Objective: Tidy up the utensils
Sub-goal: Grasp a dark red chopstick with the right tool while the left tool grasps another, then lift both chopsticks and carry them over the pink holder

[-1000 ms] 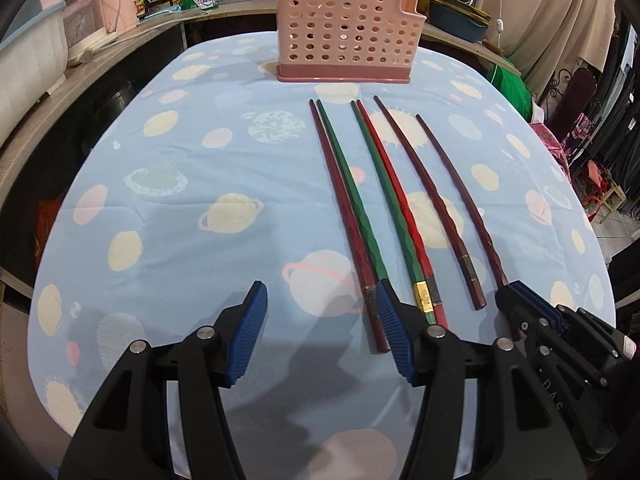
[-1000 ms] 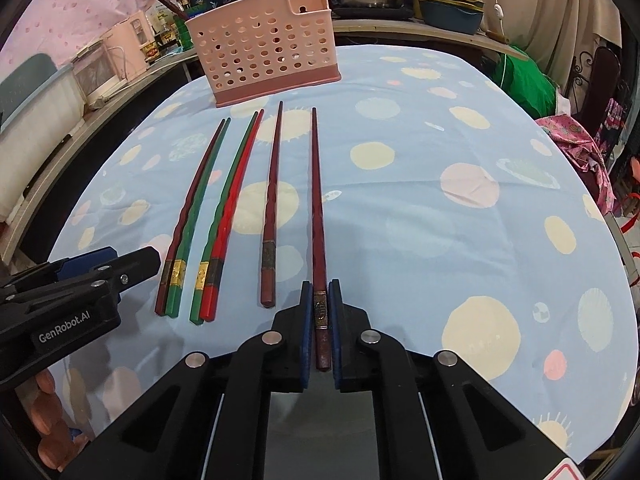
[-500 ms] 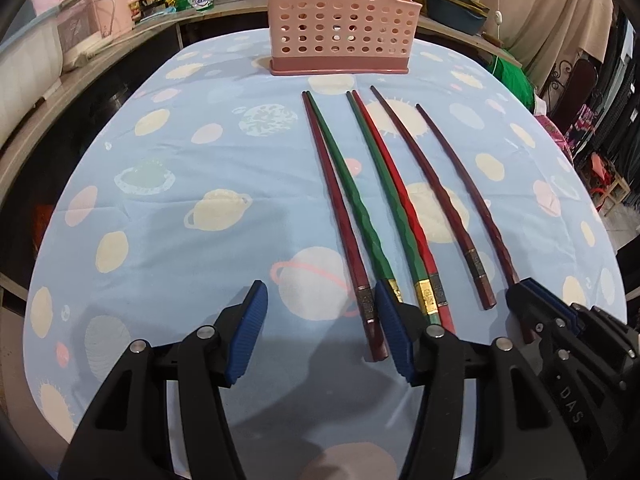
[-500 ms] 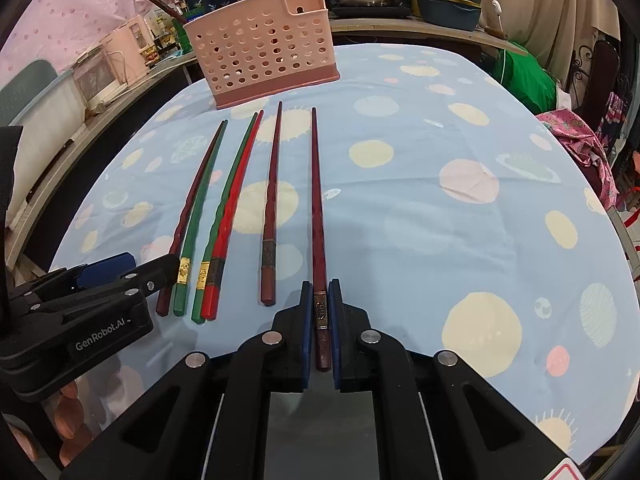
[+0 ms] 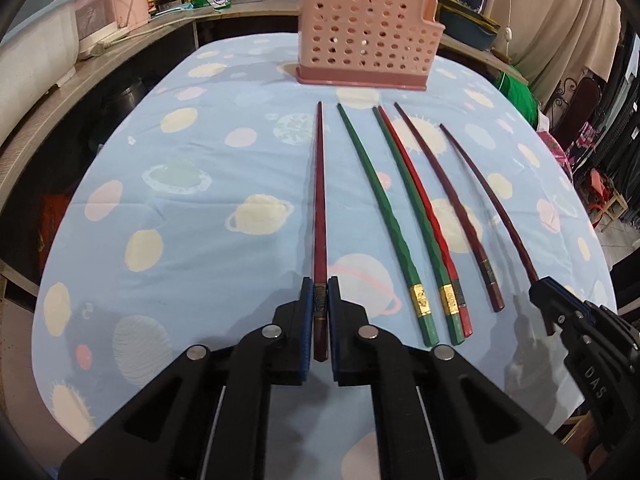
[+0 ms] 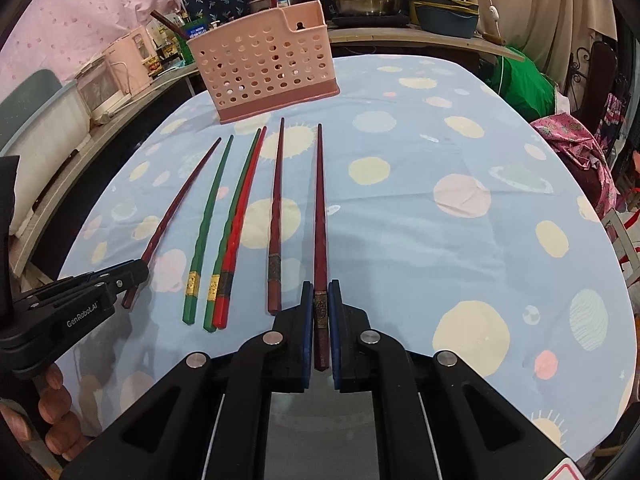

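— What's the left gripper (image 5: 319, 312) doing?

— It's squeezed onto the thick end of a dark red chopstick (image 5: 319, 200) at the left of the row. The green chopsticks (image 5: 384, 216) and others lie on the bench (image 5: 180, 208).

— And the right gripper (image 6: 320, 316)?

— Squeezing the brown chopstick (image 6: 319, 208) at the right end. I think it's the pick-up step. Next, lift both, tip them up, and drop them into the pink basket (image 6: 264, 76) at the back.

- Left gripper (image 5: 319, 312): rear body cut off by the bottom picture edge.
- Dark red chopstick (image 6: 321, 216): butt section partly hidden between the right gripper (image 6: 321, 312) pads.
- Pink basket (image 5: 366, 42): contents too small to tell.
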Demonstrator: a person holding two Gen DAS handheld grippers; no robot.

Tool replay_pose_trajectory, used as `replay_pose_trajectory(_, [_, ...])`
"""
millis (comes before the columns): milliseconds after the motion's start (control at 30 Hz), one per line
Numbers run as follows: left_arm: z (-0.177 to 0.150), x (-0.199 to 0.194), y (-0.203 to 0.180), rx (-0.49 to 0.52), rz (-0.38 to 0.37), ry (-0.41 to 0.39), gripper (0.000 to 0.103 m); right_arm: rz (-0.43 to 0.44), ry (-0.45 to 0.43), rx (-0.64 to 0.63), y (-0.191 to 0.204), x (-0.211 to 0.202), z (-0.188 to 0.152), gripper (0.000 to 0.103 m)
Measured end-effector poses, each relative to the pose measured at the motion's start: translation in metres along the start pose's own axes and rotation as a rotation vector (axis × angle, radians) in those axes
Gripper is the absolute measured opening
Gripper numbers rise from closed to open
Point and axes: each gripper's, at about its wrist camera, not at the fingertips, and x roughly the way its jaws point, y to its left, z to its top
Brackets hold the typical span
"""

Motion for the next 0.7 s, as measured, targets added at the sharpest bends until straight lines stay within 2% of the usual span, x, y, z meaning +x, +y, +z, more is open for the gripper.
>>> replay_pose_trajectory(300, [0.044,-0.060,0.017,-0.038,-0.038,-0.143,0.007,0.033,-0.147,0.017,-0.004,-0.055,0.052,0.007])
replay_pose_trajectory(500, [0.095,-0.095,0.028,-0.056,-0.057,-0.253,0.007,0.066,-0.242,0.014,-0.005,-0.082,0.103,0.007])
replay_pose_trajectory(700, [0.146,-0.114,0.032,-0.061,-0.054,-0.330,0.007,0.081,-0.308,-0.001,0.001,-0.094,0.152,0.007])
